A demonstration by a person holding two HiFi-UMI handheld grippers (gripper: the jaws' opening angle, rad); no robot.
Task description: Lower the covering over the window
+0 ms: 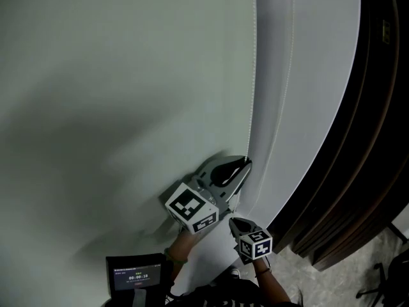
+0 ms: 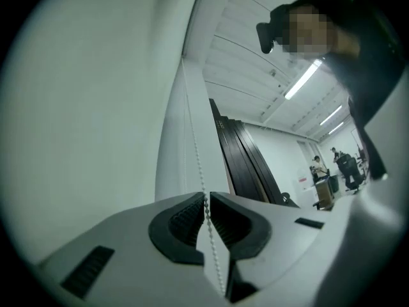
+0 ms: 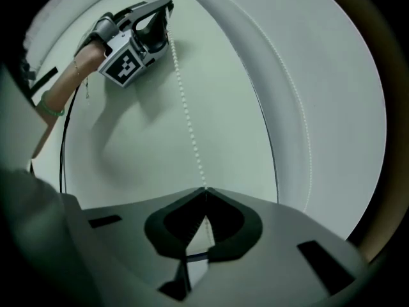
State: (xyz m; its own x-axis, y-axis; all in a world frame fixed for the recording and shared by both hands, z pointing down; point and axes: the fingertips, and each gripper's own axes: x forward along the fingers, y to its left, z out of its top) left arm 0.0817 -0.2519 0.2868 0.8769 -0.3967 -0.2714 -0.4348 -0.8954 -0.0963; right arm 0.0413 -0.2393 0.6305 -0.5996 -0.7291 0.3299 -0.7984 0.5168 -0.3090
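A white bead chain [image 1: 254, 75] hangs down the edge of the pale roller blind [image 1: 313, 69], with a second strand [image 1: 291, 75] to its right. My left gripper [image 1: 246, 162] is shut on the chain, and the beads run between its dark pads [image 2: 206, 200]. Just below it my right gripper [image 1: 234, 222] is shut on the same strand [image 3: 205, 189]. In the right gripper view the chain [image 3: 185, 107] rises straight to the left gripper [image 3: 167, 10], and the other strand [image 3: 295, 94] hangs free to the right.
A plain greenish wall [image 1: 115, 94] fills the left. Dark vertical panels [image 1: 370, 139] stand right of the blind. A small screen with a timer [image 1: 135, 274] sits at the bottom. People and furniture [image 2: 326, 171] show far off in the left gripper view.
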